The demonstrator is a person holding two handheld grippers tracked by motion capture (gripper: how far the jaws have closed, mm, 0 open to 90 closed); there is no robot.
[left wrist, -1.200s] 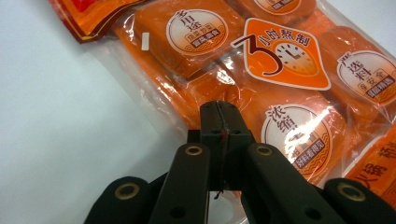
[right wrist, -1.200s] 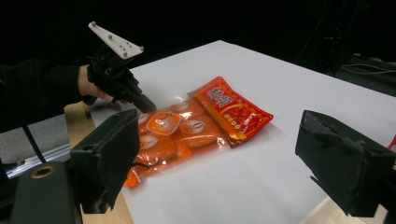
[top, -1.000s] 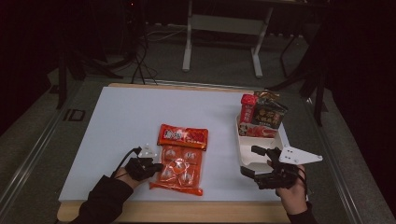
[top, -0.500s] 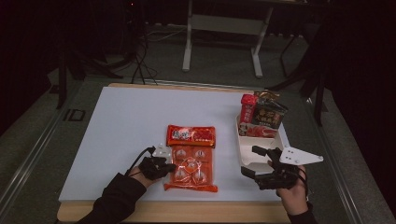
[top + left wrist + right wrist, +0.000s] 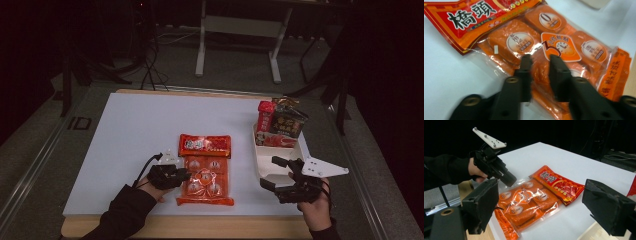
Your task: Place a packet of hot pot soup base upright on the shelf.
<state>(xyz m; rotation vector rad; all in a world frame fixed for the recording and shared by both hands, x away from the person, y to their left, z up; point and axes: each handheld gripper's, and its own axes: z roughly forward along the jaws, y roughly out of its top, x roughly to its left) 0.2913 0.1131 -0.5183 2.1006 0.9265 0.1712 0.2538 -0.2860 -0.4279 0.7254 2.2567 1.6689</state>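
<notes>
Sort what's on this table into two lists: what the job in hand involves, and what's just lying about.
In the job:
- orange snack pack
- left gripper, jaws just opening, over the pack's clear part

Lying about:
- white tray at the table's right
- upright snack bags in the tray
- right gripper, open, holding nothing

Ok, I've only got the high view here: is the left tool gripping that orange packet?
Observer: No. In the left gripper view the left tool has just been opening; its jaws stand apart over the packet and pinch nothing.
Operator: And the right tool?
Observer: The right gripper view shows the right tool wide open and empty, aimed toward the packet.
</notes>
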